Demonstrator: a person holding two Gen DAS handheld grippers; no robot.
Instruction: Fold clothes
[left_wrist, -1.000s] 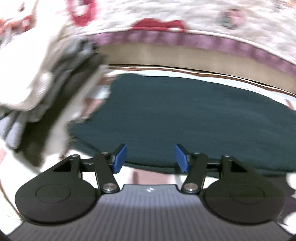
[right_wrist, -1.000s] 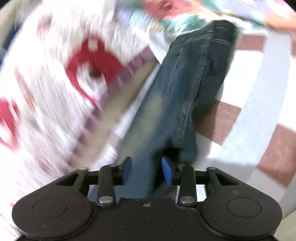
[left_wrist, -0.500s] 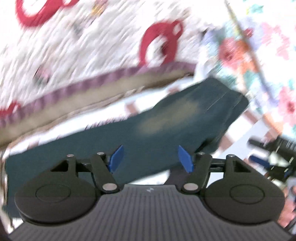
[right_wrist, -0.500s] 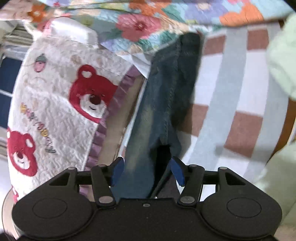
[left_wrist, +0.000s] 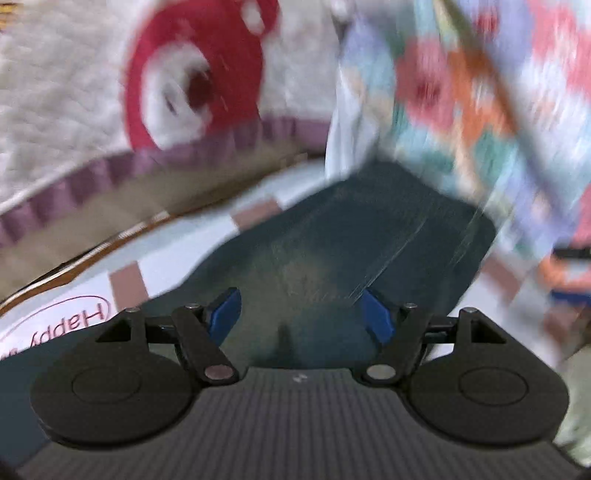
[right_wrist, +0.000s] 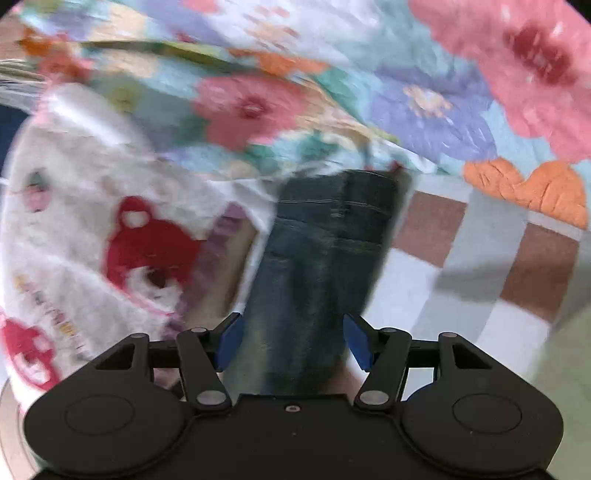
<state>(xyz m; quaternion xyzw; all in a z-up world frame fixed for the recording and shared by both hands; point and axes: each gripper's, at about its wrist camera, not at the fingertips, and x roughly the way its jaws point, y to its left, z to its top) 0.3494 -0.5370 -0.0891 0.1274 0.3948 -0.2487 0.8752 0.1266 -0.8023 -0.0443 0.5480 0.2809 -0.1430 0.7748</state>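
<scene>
A pair of dark blue jeans (left_wrist: 351, 251) lies flat on a checked bed sheet (left_wrist: 125, 284). In the right wrist view the jeans (right_wrist: 325, 251) stretch away from me toward a floral quilt. My left gripper (left_wrist: 301, 315) is open and empty, hovering just above the near part of the jeans. My right gripper (right_wrist: 291, 341) is open and empty too, with the jeans' near end between and below its blue pads. Both views are blurred by motion.
A white quilt with red bear prints (left_wrist: 192, 77) borders the sheet on the left (right_wrist: 147, 254). A floral quilt (right_wrist: 406, 92) lies beyond the jeans (left_wrist: 480, 110). A pale green cloth (right_wrist: 565, 369) shows at the right edge.
The right gripper, shut on the jeans a second ago, has opened wide and let go. The left gripper swung right from the dark green garment and clothes pile to the jeans.
</scene>
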